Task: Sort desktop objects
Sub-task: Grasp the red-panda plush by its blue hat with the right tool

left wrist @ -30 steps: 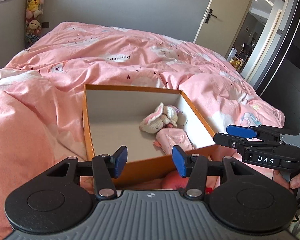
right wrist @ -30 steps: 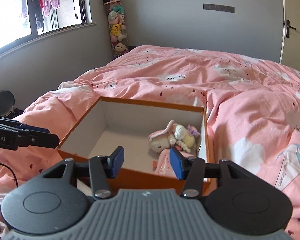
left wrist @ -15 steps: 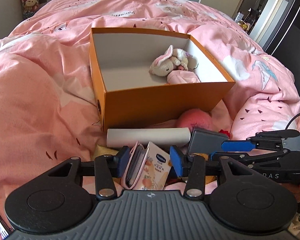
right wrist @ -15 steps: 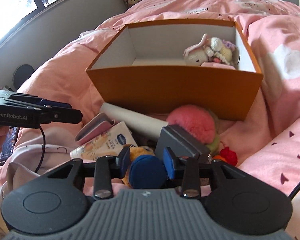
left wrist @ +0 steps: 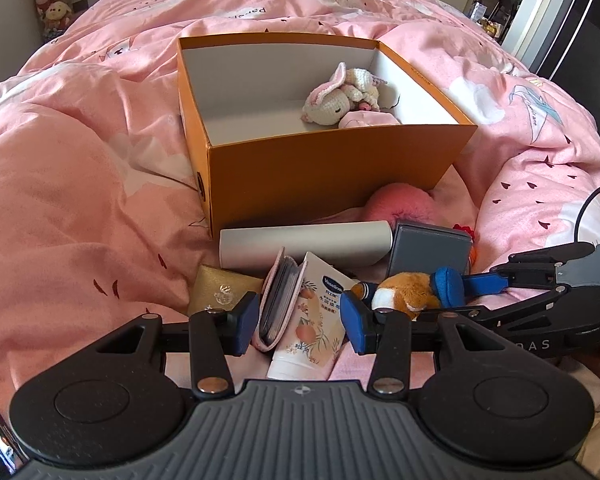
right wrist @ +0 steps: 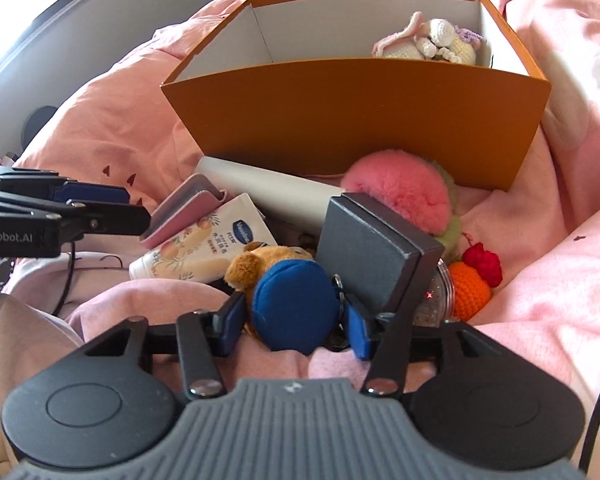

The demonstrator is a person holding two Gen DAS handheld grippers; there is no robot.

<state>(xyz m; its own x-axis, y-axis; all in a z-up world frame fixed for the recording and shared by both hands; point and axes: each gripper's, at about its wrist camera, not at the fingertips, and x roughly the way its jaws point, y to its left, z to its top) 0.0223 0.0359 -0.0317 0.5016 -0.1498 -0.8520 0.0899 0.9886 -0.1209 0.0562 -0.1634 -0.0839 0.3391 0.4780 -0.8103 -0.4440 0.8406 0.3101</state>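
A pile lies on the pink quilt in front of the orange box (left wrist: 324, 168). My left gripper (left wrist: 302, 324) is open and points down at it, its pads on either side of a pink card wallet (left wrist: 278, 300) and a Vaseline tube (left wrist: 316, 320) without pressing them. My right gripper (right wrist: 296, 324) frames the blue round part (right wrist: 296, 308) of an orange plush toy (right wrist: 260, 264). Its jaws are opening and a thin gap shows on each side. A crochet bunny (left wrist: 332, 100) lies inside the box.
A white cylinder (left wrist: 304, 244), a grey case (right wrist: 372, 248), a pink fluffy ball (right wrist: 400, 192), a gold pouch (left wrist: 220, 292) and an orange crochet fruit (right wrist: 468, 288) crowd the pile. The box wall (right wrist: 356, 120) stands right behind them. Rumpled quilt rises on both sides.
Both grippers dropped and tipped down from the box to the pile before it. The right pads closed against the blue round part, then drew apart a little.
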